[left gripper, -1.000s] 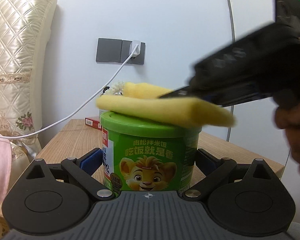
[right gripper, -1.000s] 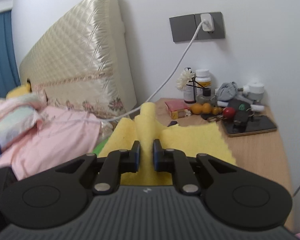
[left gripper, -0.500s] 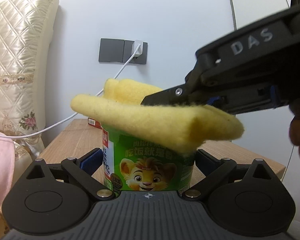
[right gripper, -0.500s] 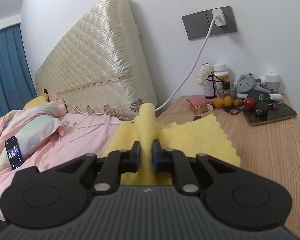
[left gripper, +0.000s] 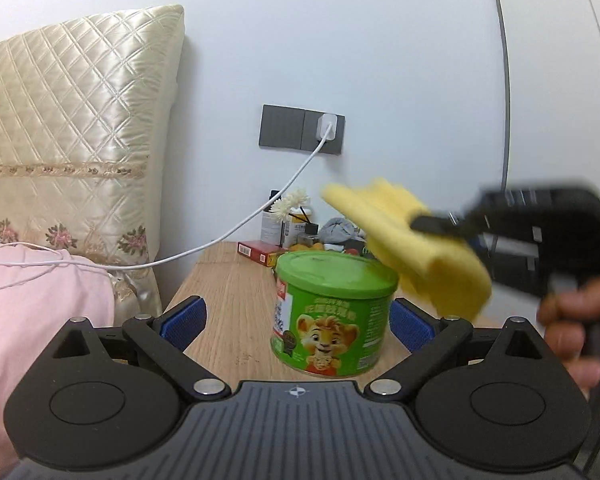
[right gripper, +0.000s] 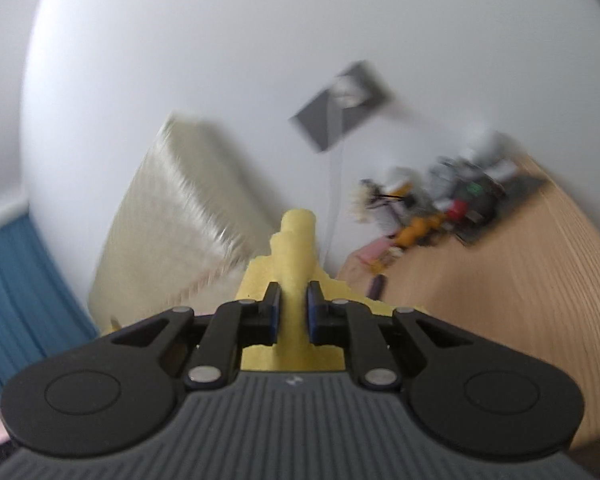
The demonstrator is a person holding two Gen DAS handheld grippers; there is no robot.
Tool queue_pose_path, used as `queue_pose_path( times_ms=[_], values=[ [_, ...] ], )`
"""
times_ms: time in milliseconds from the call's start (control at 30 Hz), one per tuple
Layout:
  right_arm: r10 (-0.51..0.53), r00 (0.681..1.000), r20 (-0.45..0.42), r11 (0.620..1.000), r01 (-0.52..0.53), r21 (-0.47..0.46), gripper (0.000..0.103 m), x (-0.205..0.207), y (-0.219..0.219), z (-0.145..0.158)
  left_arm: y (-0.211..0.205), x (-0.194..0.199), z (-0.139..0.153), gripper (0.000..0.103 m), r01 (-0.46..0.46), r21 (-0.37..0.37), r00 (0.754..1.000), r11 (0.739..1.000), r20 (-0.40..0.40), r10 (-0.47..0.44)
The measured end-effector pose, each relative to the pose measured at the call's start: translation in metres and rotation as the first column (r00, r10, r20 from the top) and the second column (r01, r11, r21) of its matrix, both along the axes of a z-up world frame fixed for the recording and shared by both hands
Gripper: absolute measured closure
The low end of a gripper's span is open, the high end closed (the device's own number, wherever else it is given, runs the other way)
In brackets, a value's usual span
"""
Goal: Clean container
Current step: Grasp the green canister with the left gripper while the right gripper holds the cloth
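Observation:
A green container (left gripper: 332, 316) with a lion picture and a green lid stands upright on the wooden nightstand (left gripper: 228, 300). My left gripper (left gripper: 296, 308) is open. The container sits just beyond its blue pads (left gripper: 182, 320), off to the right side of the gap. My right gripper (right gripper: 293, 300) is shut on a folded yellow cloth (right gripper: 296, 248). In the left wrist view the yellow cloth (left gripper: 412, 248) hangs above and to the right of the lid, blurred by motion. The right gripper (left gripper: 424, 224) comes in from the right, held by a person's hand (left gripper: 568, 328).
Bottles (left gripper: 272, 224), a red box (left gripper: 256, 250), oranges and other small items crowd the back of the nightstand. A white cable (left gripper: 228, 236) runs from the wall socket (left gripper: 302, 130) over pink bedding (left gripper: 40, 312). A quilted headboard (left gripper: 72, 128) stands at the left.
The right gripper has swept the cloth off the lid, up and to the right. My left gripper has drawn back, so the container looks smaller and stands free on the nightstand.

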State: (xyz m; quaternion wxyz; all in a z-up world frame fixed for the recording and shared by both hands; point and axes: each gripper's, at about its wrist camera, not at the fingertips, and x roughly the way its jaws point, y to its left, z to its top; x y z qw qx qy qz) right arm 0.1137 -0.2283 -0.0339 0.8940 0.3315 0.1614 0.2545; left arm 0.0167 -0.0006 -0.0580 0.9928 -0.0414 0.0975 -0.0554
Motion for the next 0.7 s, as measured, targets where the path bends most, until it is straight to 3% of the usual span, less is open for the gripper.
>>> queue_pose_path(
  times_ms=[133, 267, 433, 700],
  values=[
    [-0.035, 0.999, -0.028, 0.988, 0.039, 0.148, 0.089, -0.012, -0.028, -0.02, -0.005, 0.007, 0.022, 0.006, -0.001, -0.099, 0.999, 0.995, -0.032, -0.002],
    [-0.024, 0.999, -0.039, 0.963, 0.033, 0.267, 0.089, -0.012, -0.04, -0.036, -0.008, 0.027, 0.032, 0.019, -0.005, -0.199, 0.996, 0.98, -0.087, -0.012],
    [-0.006, 0.997, -0.076, 0.955, 0.028, 0.296, 0.089, -0.003, -0.035, -0.043, 0.003, 0.069, 0.024, 0.029, -0.052, -0.329, 0.981, 0.943, -0.196, -0.014],
    [0.025, 0.991, -0.133, 0.939, 0.022, 0.342, 0.089, 0.012, -0.025, -0.055, 0.016, 0.093, 0.015, 0.031, -0.069, -0.391, 0.966, 0.918, -0.254, -0.036]
  ],
)
